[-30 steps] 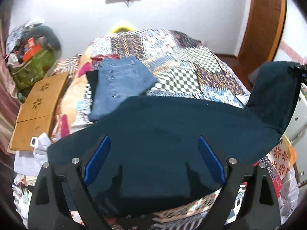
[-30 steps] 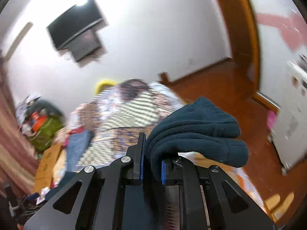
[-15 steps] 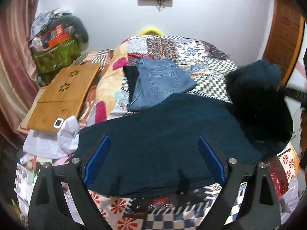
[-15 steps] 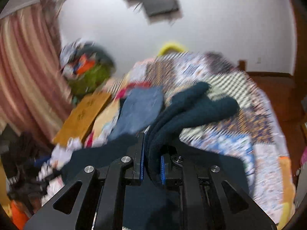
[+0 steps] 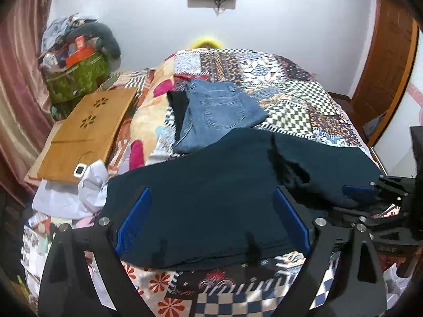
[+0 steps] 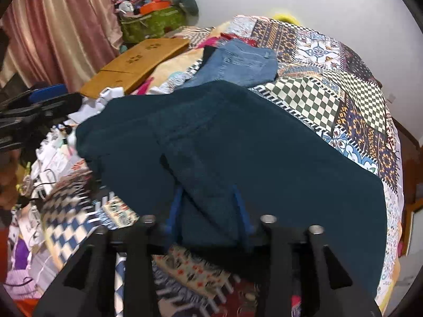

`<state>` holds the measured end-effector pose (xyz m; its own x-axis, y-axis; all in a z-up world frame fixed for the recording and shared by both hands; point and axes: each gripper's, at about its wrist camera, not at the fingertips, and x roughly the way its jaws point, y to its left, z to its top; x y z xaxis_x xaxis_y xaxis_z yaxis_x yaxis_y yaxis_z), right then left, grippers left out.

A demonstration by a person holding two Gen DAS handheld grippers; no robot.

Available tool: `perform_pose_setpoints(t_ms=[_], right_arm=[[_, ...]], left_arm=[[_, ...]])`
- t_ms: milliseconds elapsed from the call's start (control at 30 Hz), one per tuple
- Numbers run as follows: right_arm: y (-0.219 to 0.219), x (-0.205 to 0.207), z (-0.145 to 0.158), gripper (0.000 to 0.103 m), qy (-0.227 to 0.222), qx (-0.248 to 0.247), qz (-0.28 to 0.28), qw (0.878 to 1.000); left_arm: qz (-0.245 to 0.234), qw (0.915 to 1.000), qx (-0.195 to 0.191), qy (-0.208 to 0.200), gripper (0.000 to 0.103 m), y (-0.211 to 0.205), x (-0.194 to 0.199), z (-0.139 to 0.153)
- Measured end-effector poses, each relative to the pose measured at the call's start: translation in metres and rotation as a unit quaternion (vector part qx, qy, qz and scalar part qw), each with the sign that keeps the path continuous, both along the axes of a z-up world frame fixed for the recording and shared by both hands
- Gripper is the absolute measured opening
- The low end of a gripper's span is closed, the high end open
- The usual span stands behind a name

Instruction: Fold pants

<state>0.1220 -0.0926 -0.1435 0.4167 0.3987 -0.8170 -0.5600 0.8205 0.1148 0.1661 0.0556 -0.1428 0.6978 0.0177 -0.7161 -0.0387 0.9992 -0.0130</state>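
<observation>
Dark teal pants (image 5: 224,185) lie across the near part of the patchwork bed, with one end folded over the middle (image 6: 206,158). My left gripper (image 5: 211,222) is open and empty, its blue pads just above the pants' near edge. My right gripper (image 6: 208,208) has its pads parted, with the folded end of the pants lying between them; it also shows at the right edge of the left wrist view (image 5: 370,192). The left gripper shows at the left edge of the right wrist view (image 6: 45,97).
Folded blue jeans (image 5: 216,111) lie on the bed (image 5: 290,100) beyond the teal pants. A wooden lap desk (image 5: 87,129) sits left of the bed, with white cloth (image 5: 90,185) below it. A green bag (image 5: 76,79) with clutter stands at the back left, and a wooden door (image 5: 386,66) at the right.
My right gripper swung the held end of the teal pants leftward and down onto the rest of the pants, then opened its pads. My left gripper stayed open and pulled back a little.
</observation>
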Motion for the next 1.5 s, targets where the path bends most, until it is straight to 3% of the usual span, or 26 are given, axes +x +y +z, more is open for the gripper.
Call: perform_pose_setpoints(t_ms=[133,300,500,700,867,1067,1167,1300,1500], right_arm=[[-0.013,-0.005,0.024,0.059,-0.036,0.027,-0.019,0.999],[-0.053,0.006,0.053,0.060,-0.064,0.056,-0.067,0.994],[-0.094,0.030,0.060,0.061,-0.077,0.049,-0.124,0.988],[-0.116,0.058,0.034,0.067,-0.044,0.030,-0.152,0.987],[-0.120,0.073,-0.007,0.067,0.018,0.021,-0.153,0.988],[-0.123,0.063,-0.044,0.067,0.044,-0.005,-0.148,0.988],[-0.128,0.047,-0.045,0.068,0.036,0.000,-0.145,0.989],[-0.139,0.036,-0.046,0.068,0.051,0.025,-0.160,0.985],[-0.151,0.018,-0.043,0.068,0.056,0.040,-0.184,0.980]], left_arm=[[-0.023,0.9997,0.004,-0.008,0.093,-0.021,0.011,0.011],[-0.053,0.9983,0.017,-0.016,0.093,-0.050,0.032,0.021],[-0.103,0.9943,0.023,-0.010,0.093,-0.085,0.067,0.025],[-0.143,0.9890,0.023,0.033,0.095,-0.119,0.108,0.003],[-0.155,0.9813,0.017,0.113,0.095,-0.134,0.135,-0.043],[-0.151,0.9743,0.026,0.165,0.096,-0.130,0.131,-0.082],[-0.141,0.9768,0.006,0.161,0.102,-0.120,0.121,-0.086],[-0.133,0.9770,-0.018,0.165,0.102,-0.110,0.113,-0.087],[-0.126,0.9798,-0.015,0.155,0.102,-0.102,0.094,-0.079]])
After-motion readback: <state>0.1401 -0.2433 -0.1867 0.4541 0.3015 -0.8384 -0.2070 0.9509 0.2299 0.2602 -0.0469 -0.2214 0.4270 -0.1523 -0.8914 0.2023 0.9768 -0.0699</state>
